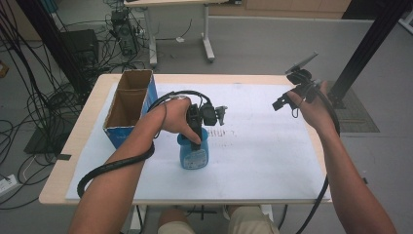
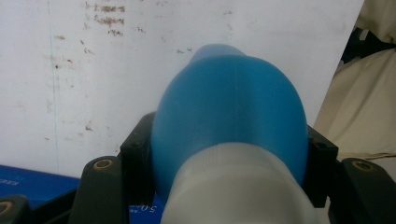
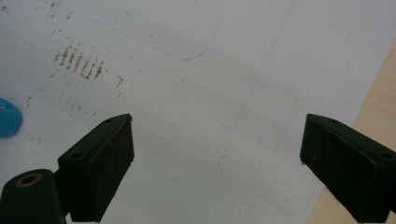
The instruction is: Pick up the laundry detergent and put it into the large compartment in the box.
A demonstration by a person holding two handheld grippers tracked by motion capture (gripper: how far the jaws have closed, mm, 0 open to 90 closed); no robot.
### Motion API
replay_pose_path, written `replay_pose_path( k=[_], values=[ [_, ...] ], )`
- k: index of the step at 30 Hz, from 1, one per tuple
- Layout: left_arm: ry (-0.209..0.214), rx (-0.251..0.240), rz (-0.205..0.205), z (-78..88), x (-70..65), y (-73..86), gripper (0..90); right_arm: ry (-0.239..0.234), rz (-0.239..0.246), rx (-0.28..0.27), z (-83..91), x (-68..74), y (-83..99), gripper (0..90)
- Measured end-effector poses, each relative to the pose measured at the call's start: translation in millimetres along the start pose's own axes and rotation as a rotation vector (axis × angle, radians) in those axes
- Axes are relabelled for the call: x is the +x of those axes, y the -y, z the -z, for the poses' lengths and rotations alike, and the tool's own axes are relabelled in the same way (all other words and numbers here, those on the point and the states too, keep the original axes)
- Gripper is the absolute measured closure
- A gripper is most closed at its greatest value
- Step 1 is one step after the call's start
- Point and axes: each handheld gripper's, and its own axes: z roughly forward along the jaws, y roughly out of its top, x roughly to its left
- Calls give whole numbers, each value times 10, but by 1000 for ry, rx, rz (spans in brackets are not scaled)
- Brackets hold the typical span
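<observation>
A blue plastic bottle with a white cap stands upright on the white sheet near the table's middle. My left gripper reaches down over its top and is shut on it. In the left gripper view the bottle bulges between both black jaws, which press on its sides, with its white cap nearest the camera. My right gripper is held up over the right side of the sheet, well away from the bottle. In the right gripper view its jaws stand wide apart with nothing between them.
An open cardboard box with blue sides stands at the table's left, close behind my left forearm. The white sheet covers most of the wooden table, and a bare edge of the table borders it. Black cables trail from both grippers.
</observation>
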Motion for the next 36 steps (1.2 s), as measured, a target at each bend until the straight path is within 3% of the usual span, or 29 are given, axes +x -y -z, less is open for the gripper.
replay_pose_path(
  k=[36],
  values=[
    [-7, 11, 3, 5, -30, -41, 379, -11, 4, 16, -54, -3, -22, 98]
  ],
)
